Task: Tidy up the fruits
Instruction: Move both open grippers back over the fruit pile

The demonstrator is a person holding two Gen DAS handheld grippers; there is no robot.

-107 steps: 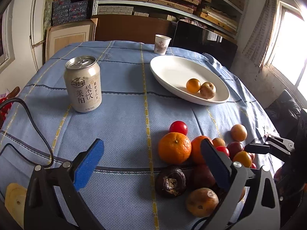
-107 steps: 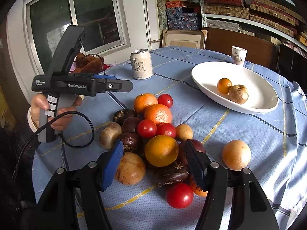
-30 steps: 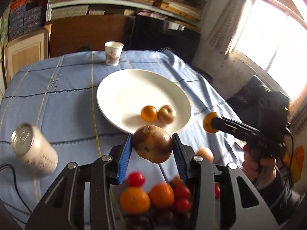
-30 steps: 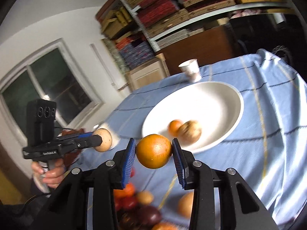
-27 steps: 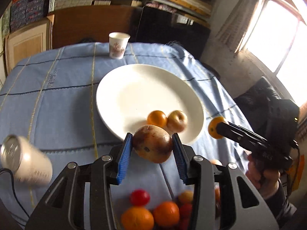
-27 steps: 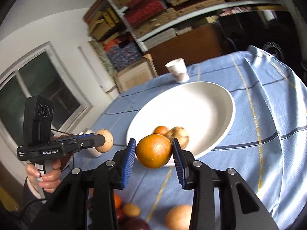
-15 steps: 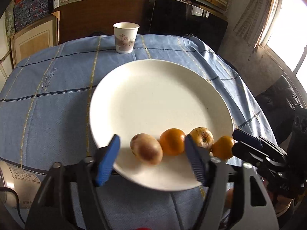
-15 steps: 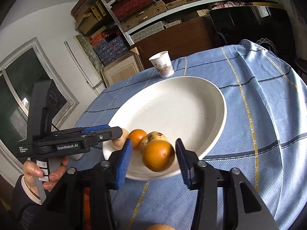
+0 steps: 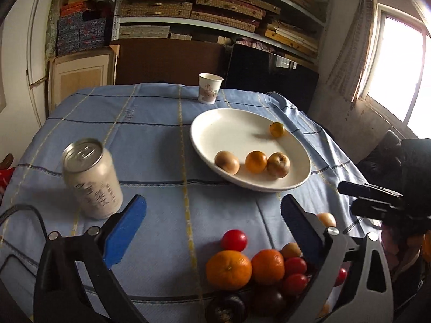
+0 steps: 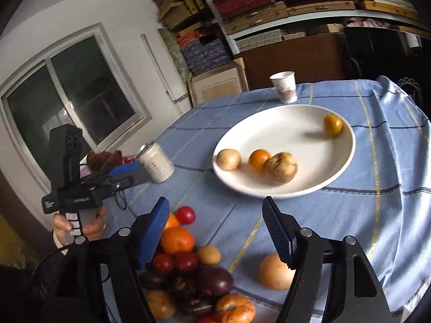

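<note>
Your left gripper [image 9: 212, 215] is standing with its jaws spread wide, having just been opening, and nothing is lying between them. Your right gripper [image 10: 215, 218] is likewise parted and empty, its jaws also just widening. The white plate [image 9: 215, 123] is sitting beyond both tools, carrying four fruits: a brown fruit [image 9: 227, 162], an orange [image 9: 256, 161] and a speckled fruit [image 9: 278, 164] in a row (touching or nearly so), and a small orange [image 9: 277, 129] resting apart near the far rim. The fruit pile [image 9: 256, 269] is lying beneath your grippers.
</note>
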